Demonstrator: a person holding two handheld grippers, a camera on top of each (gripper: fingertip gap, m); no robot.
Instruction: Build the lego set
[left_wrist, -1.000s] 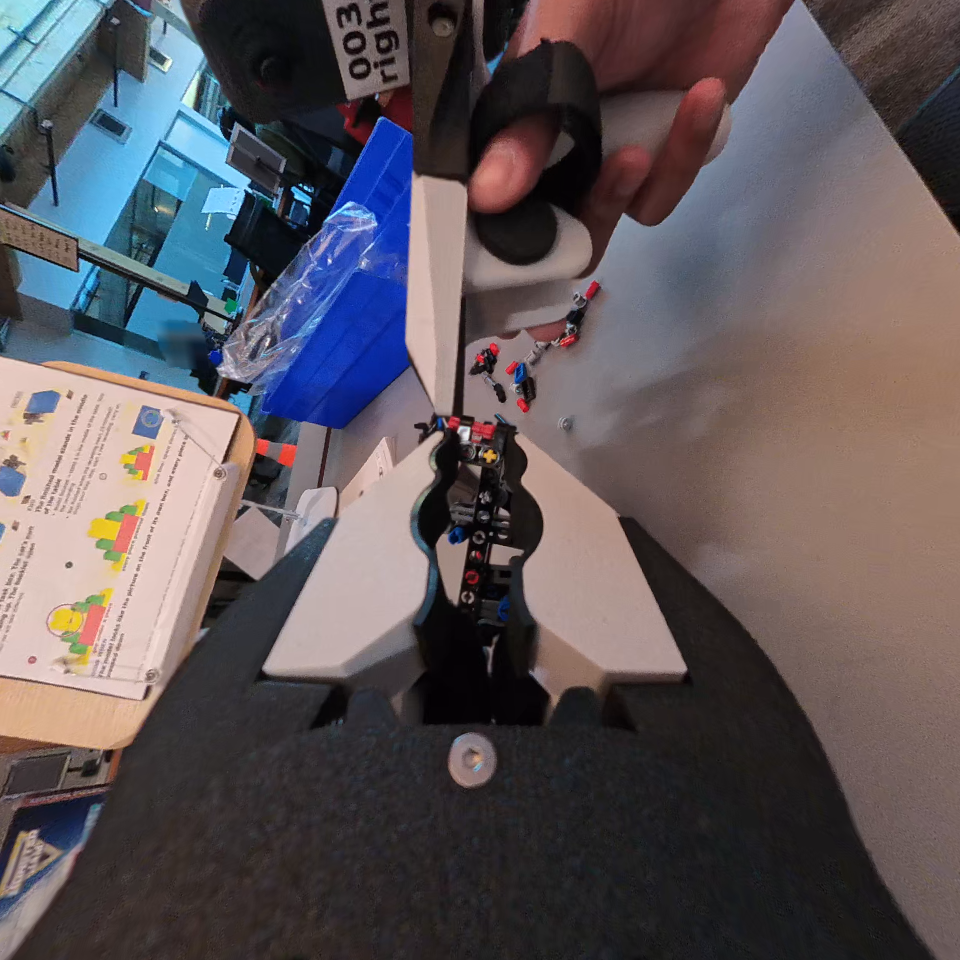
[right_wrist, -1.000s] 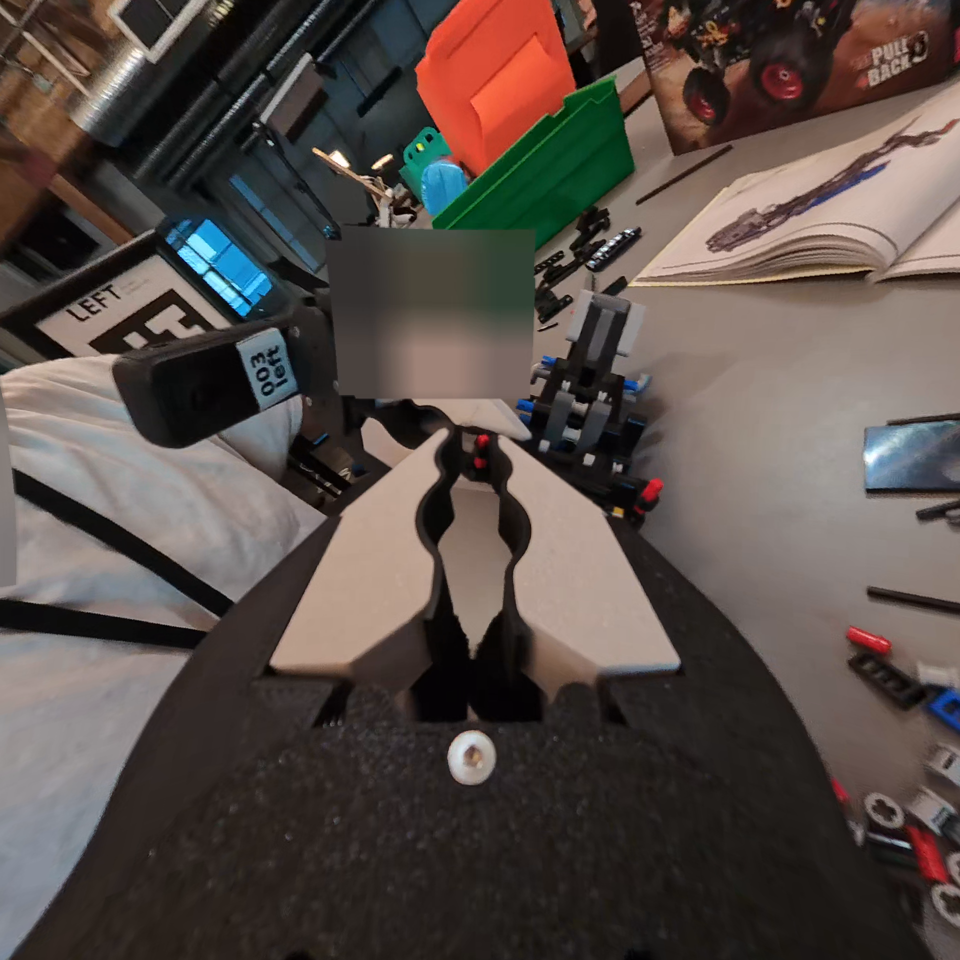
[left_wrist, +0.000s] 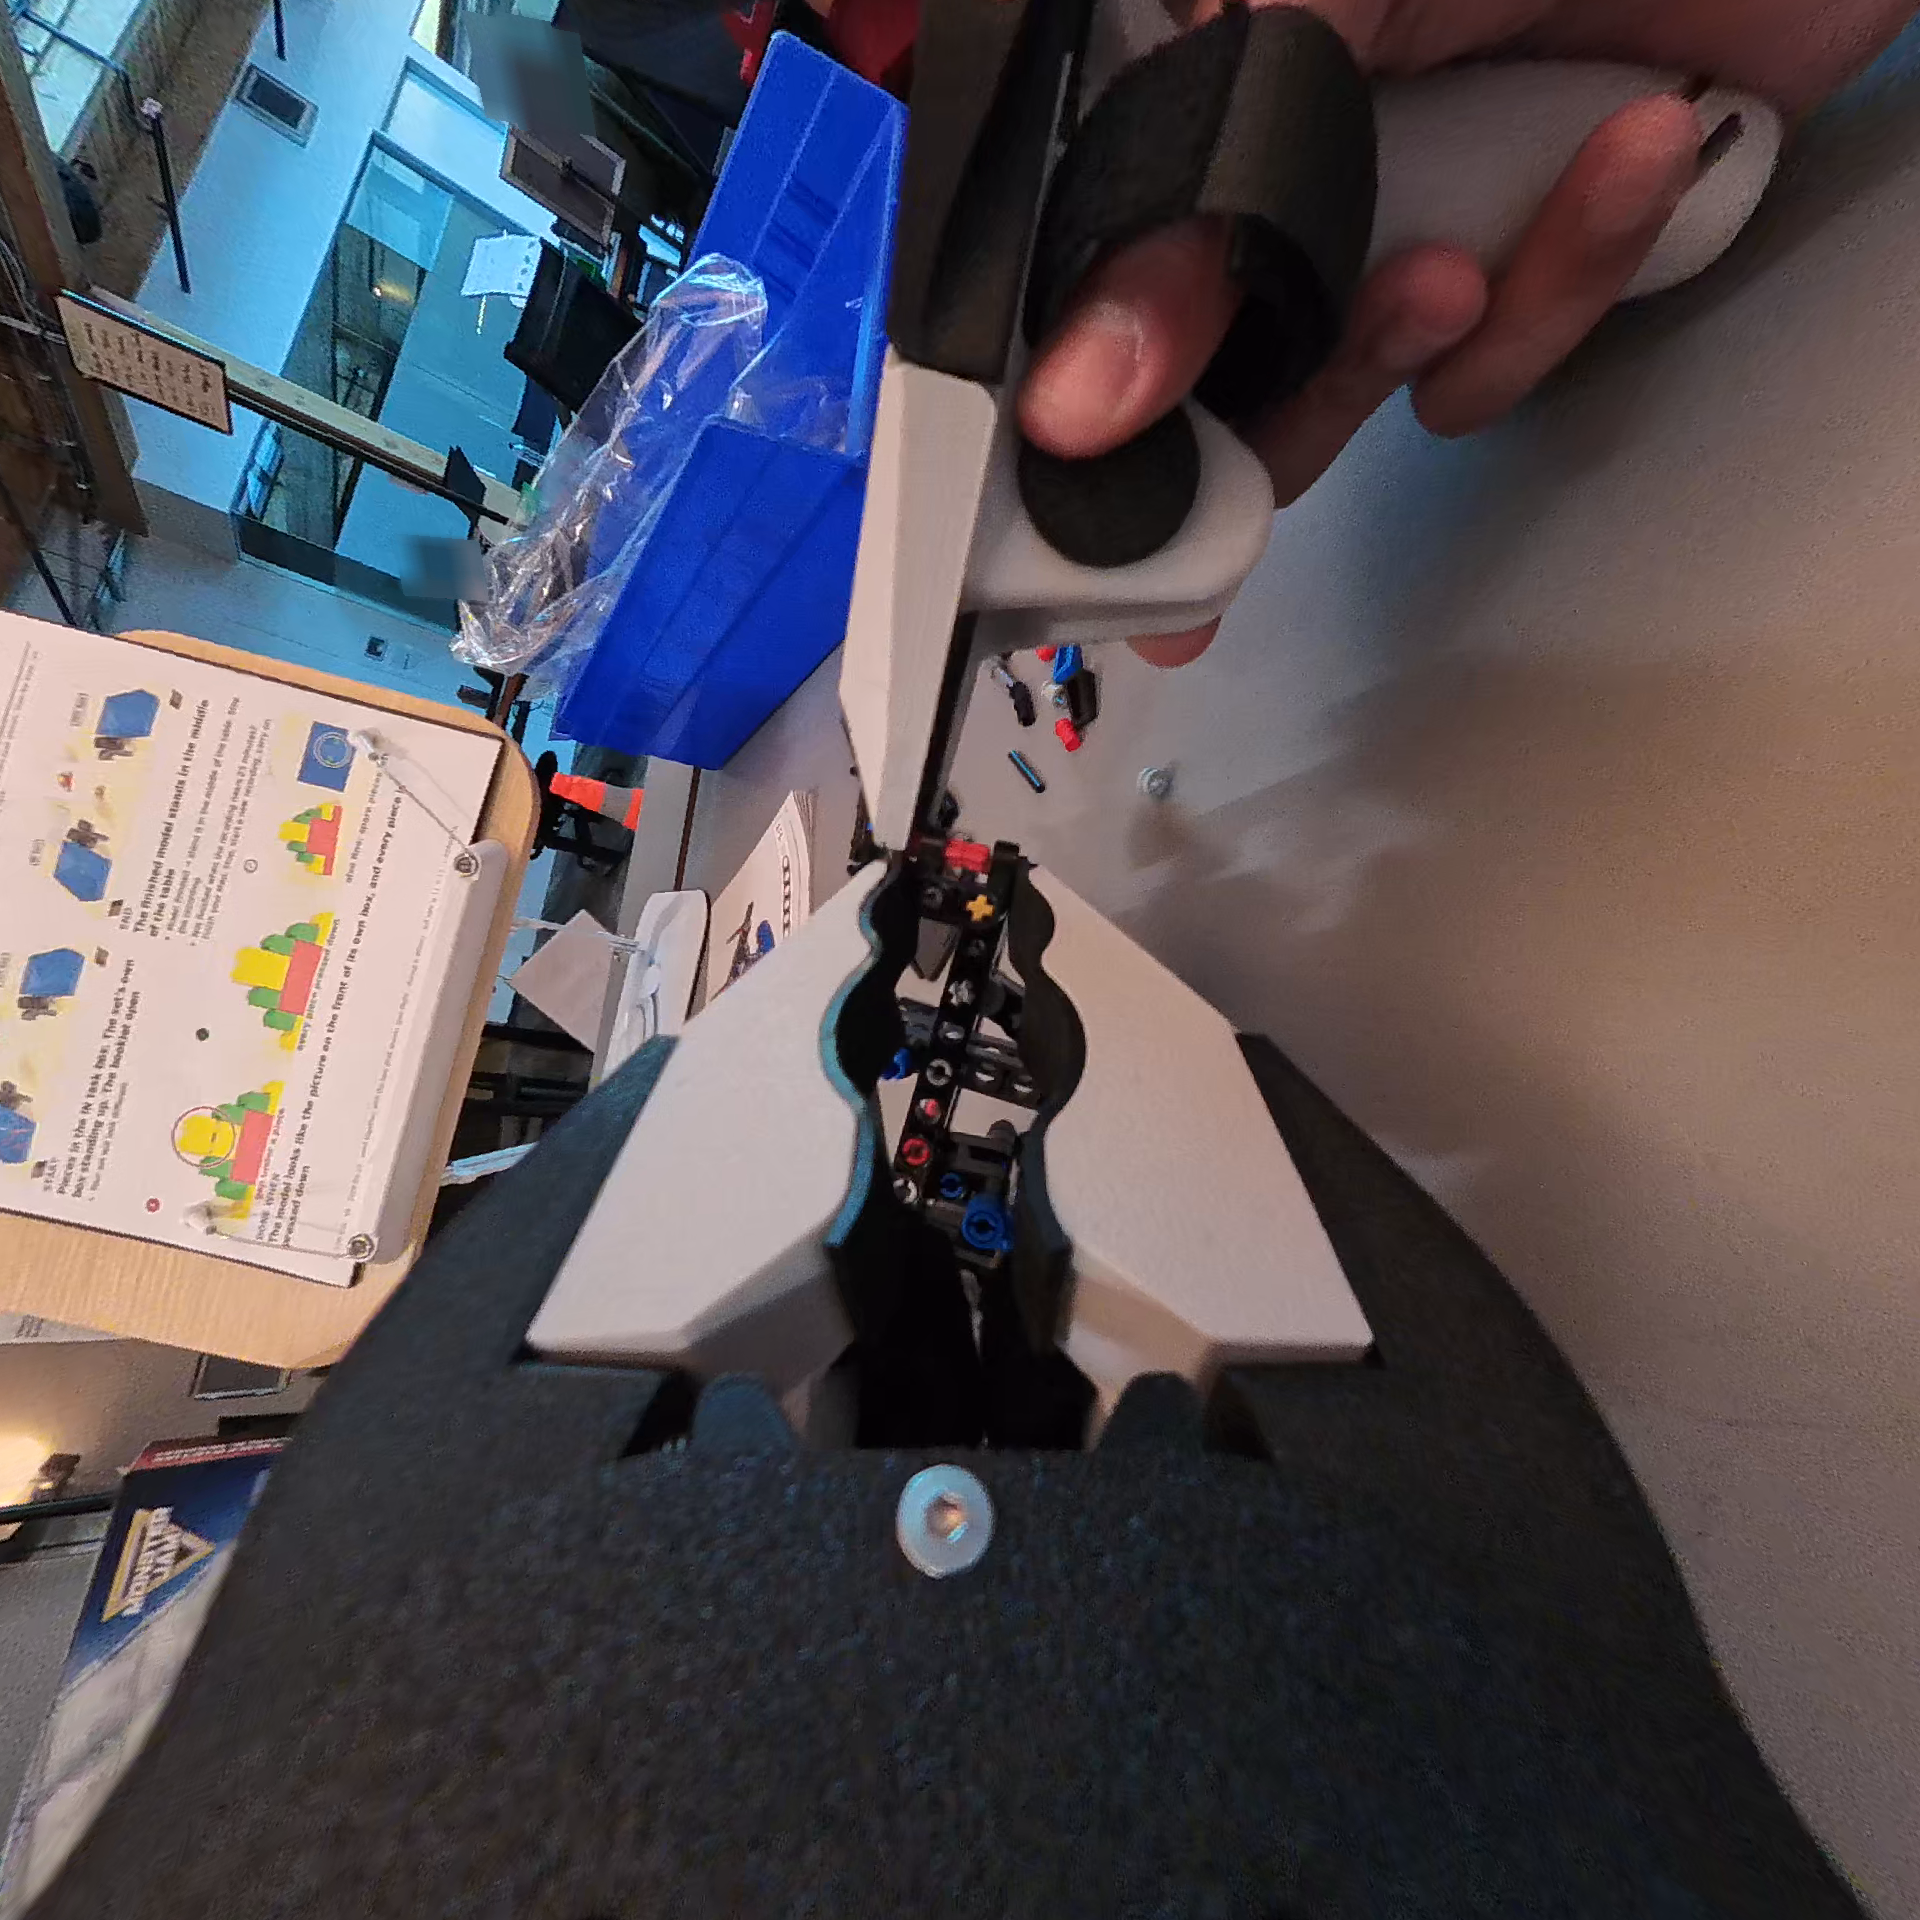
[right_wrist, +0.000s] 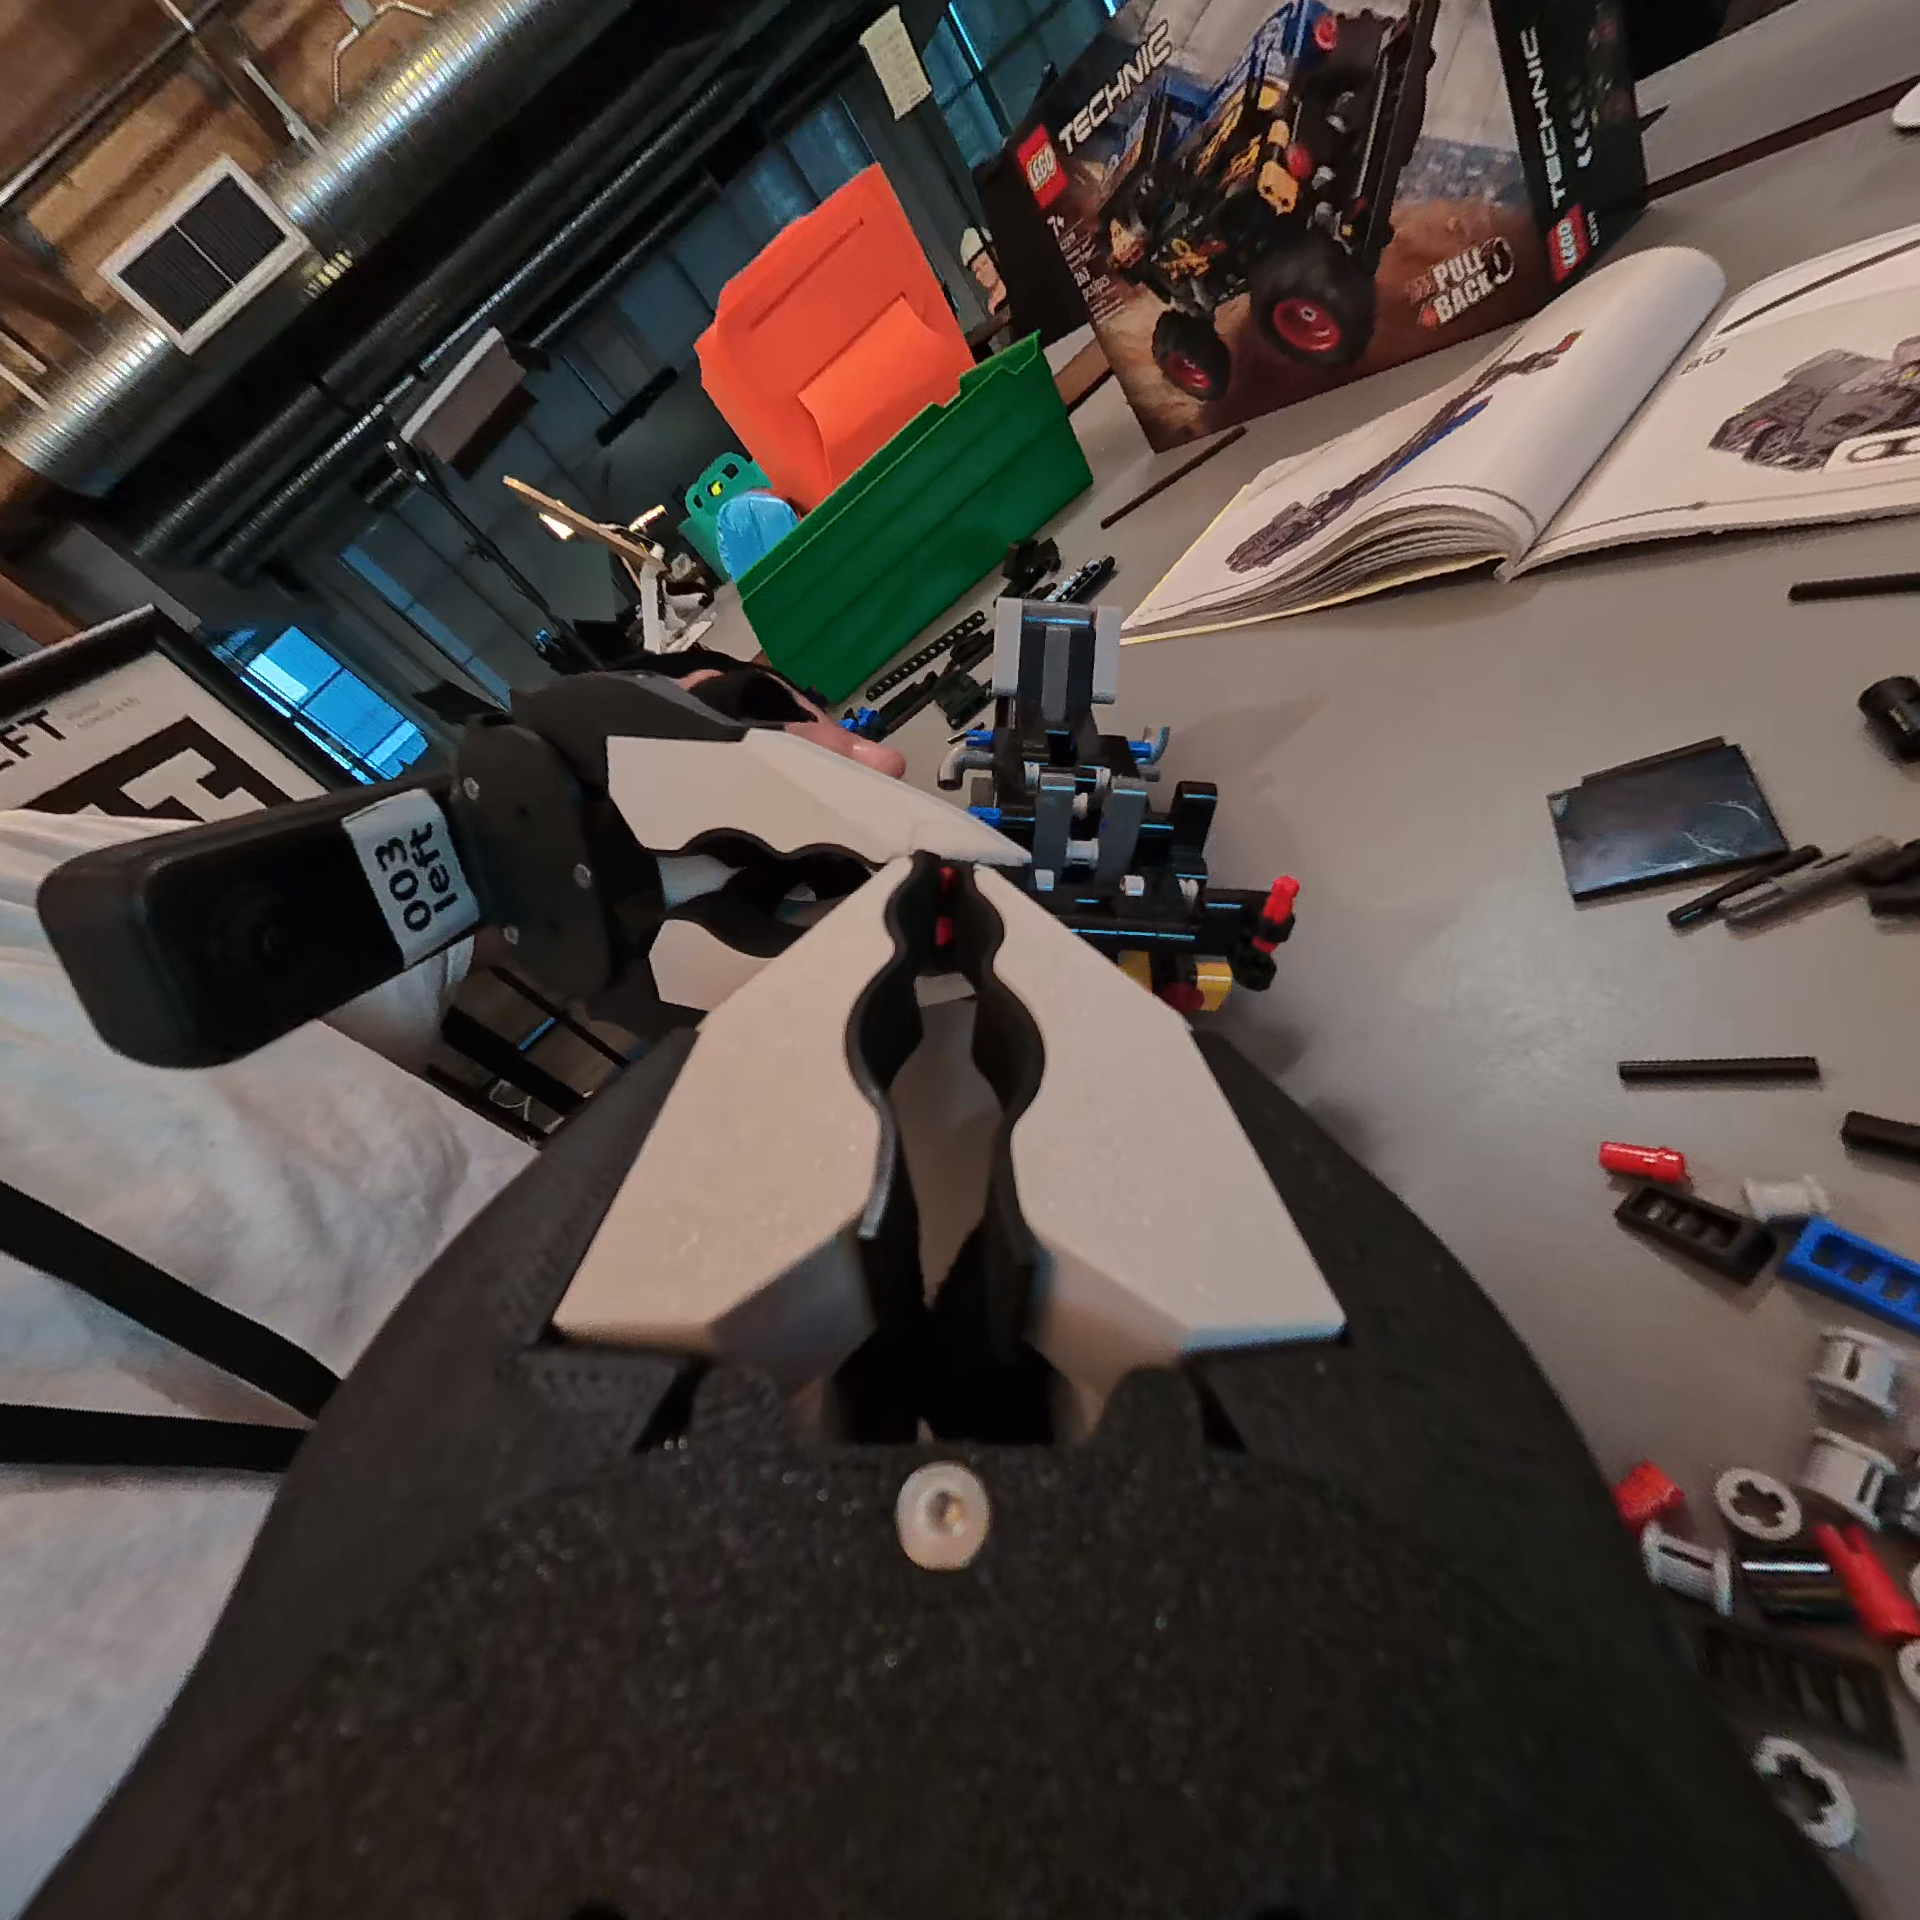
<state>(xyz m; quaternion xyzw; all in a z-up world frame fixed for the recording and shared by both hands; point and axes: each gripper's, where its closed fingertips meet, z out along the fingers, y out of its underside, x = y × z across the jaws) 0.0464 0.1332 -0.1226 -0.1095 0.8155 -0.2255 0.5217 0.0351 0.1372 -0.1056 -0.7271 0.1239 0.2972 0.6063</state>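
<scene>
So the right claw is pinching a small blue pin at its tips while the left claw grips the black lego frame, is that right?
Not quite: the small pin pinched by the right claw is red, not blue, as the right wrist view shows. The left claw does grip the black lego frame.

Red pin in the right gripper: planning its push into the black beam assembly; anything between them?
Nothing visible: the red pin, in the right gripper, sits at the top of the black beam assembly clamped by the left gripper.

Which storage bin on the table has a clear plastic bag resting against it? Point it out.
The blue bin in the left wrist view: a crumpled clear plastic bag leans on its side. The green bin, in the right wrist view, has none against it.
</scene>
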